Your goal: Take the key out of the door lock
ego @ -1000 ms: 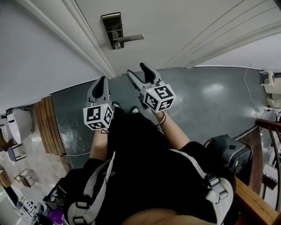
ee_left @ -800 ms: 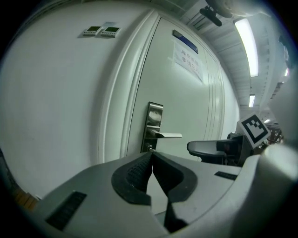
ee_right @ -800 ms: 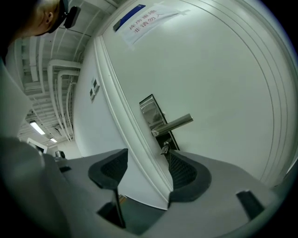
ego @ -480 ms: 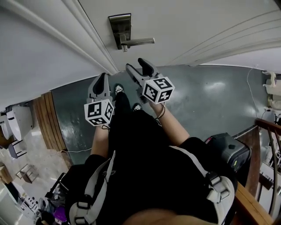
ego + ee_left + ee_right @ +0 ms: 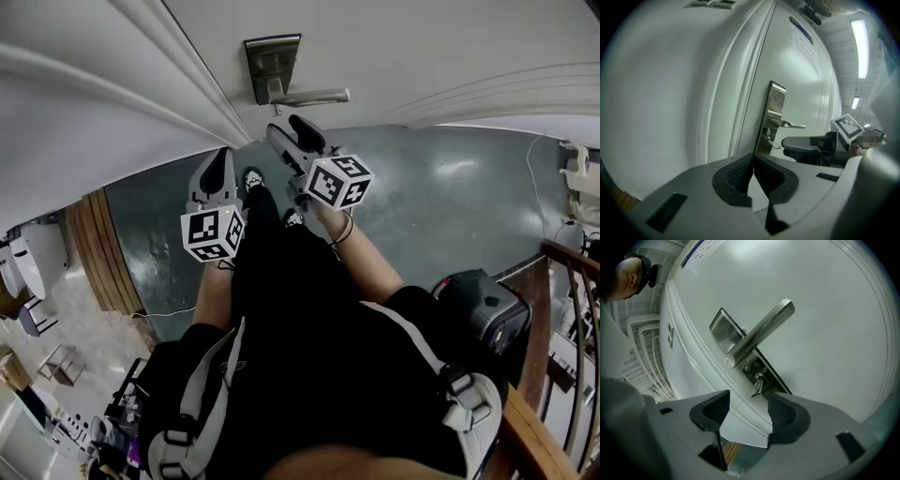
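Observation:
The key (image 5: 757,385) sticks out of the lock below the silver lever handle (image 5: 761,333) on the white door (image 5: 422,47); a small tag hangs from it. My right gripper (image 5: 747,409) stands open just short of the key. Its jaws have just been closing a little, and nothing is between them. In the head view the right gripper (image 5: 289,133) points at the lock plate (image 5: 271,58) under the handle (image 5: 314,97). My left gripper (image 5: 752,165) is shut and empty. It hangs lower and to the left (image 5: 217,161), and from there I see the key (image 5: 771,143) ahead.
The door frame moulding (image 5: 187,84) and a white wall (image 5: 75,141) lie to the left of the lock. Below are the grey floor (image 5: 441,216), the person's shoes (image 5: 251,178), a black box (image 5: 480,314) and a wooden rail (image 5: 562,272) at the right.
Both grippers have moved closer to the door, and the lock now stands right in front of the right gripper. The right gripper has rolled somewhat.

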`<state>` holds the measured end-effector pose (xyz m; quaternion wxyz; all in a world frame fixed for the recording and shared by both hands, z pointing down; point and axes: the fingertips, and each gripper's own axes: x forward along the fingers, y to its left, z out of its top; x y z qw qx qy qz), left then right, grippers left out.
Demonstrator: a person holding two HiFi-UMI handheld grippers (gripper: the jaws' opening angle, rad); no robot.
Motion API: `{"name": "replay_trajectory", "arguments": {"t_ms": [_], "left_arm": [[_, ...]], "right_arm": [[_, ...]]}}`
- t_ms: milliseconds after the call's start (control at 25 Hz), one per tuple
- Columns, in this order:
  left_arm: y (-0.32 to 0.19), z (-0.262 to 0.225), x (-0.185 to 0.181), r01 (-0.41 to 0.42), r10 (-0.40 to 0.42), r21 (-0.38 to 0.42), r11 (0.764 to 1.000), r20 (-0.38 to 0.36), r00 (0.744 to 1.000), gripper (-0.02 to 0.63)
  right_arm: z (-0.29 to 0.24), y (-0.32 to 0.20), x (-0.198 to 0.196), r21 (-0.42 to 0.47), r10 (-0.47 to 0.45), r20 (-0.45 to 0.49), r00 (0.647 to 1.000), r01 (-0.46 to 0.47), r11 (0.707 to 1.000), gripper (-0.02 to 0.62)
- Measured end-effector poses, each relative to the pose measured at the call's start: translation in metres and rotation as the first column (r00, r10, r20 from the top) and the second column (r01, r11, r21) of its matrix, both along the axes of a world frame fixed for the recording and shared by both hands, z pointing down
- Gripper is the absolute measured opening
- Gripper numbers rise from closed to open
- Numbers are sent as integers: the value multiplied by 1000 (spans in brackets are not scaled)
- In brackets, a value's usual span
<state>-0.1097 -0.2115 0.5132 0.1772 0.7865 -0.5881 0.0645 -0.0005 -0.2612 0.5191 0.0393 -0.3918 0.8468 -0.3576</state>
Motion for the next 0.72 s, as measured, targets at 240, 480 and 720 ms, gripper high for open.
{"name": "replay_trajectory", "arguments": {"t_ms": [240,480,720], "left_arm": [[-12,7,0,-27,27,-16,1000,0,1000,25],[-20,10,1,-44,44,-28,999,-5,999,25],[-26,13,3,-53,53,-32,998,-10,999,25]], "right_arm": [[6,-17,-4,-68,40,103,994,-33,997,255],[6,-28,-11,-111,65,207,976,-43,993,243],[9,-33,-11,-189,125,346,930,-62,980,142]]}}
